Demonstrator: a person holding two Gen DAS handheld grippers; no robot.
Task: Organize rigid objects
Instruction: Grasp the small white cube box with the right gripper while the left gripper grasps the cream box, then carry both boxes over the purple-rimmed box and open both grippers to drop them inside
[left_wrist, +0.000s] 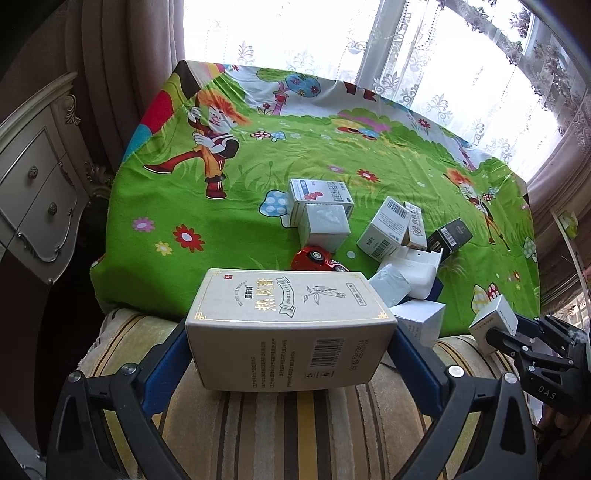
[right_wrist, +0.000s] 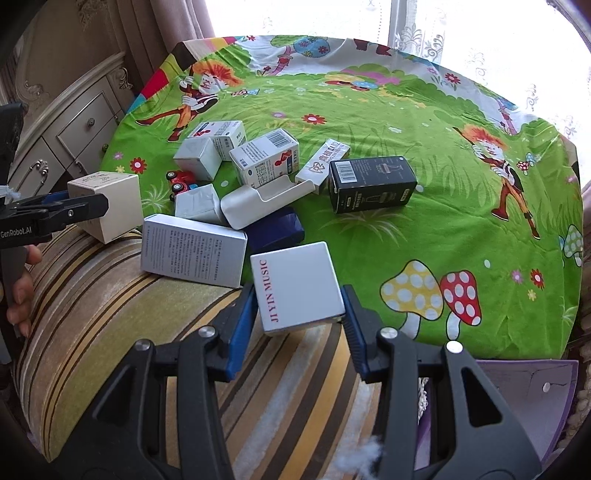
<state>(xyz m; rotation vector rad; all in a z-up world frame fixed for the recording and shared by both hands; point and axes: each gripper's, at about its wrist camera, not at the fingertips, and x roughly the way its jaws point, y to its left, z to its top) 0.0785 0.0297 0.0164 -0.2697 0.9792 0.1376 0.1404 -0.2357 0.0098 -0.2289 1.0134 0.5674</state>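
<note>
Matte cardboard: left gripper (left_wrist: 290, 354) grasps a long beige carton (left_wrist: 288, 325), right gripper (right_wrist: 299, 314) a white cube-shaped box (right_wrist: 297, 288).

The cream tea box (left_wrist: 291, 328), gilt-edged with Chinese lettering and a barcode, is clamped lengthways between the left gripper (left_wrist: 291, 354)'s blue pads, lifted over the striped cushion. The white "JI YIN MUSIC" box (right_wrist: 298, 287) sits pinched between the right gripper (right_wrist: 299, 314)'s pads, tilted slightly. Ahead of that gripper lie a white text-printed carton (right_wrist: 194, 249), a navy box (right_wrist: 277, 229), a white plastic holder (right_wrist: 266, 201), a black barcoded box (right_wrist: 371, 182), several white medicine cartons (right_wrist: 267, 157) and a red toy car (right_wrist: 181, 182), jumbled and touching.
</note>
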